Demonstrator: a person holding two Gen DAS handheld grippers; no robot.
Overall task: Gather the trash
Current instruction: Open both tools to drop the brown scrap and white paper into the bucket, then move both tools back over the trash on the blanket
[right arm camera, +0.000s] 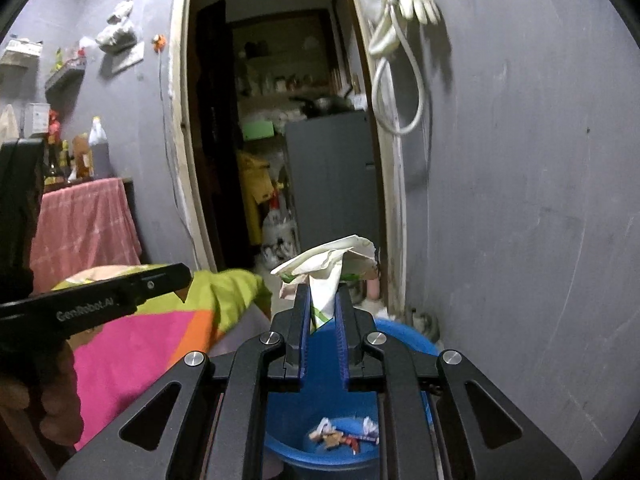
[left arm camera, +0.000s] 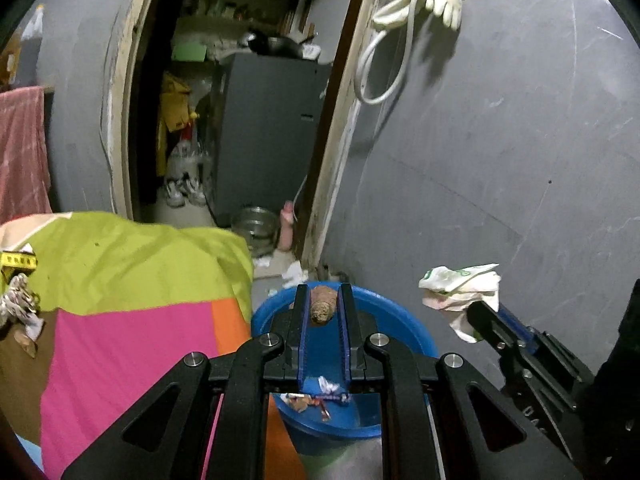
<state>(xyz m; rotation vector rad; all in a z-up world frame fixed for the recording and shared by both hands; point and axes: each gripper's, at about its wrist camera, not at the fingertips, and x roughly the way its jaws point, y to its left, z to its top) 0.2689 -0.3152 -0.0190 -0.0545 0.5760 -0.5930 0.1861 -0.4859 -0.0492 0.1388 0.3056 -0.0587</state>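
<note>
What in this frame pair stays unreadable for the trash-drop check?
- Left wrist view: blue bucket, its bottom mostly hidden by the left gripper.
- Right wrist view: scraps in bucket, too small to identify.
- Both views: bucket's lower part cut off by the bottom edge.

- A bed point(left arm camera: 120, 264), covered by a sheet in lime green, pink and orange blocks, is filling the left side.
- A knotted scrap of rope point(left arm camera: 16, 296) is lying on its left edge.
- A blue bucket point(left arm camera: 400, 320) is standing on the floor point(left arm camera: 272, 270) just beside the bed, with scraps of litter point(right arm camera: 344, 434) lying inside.
</note>
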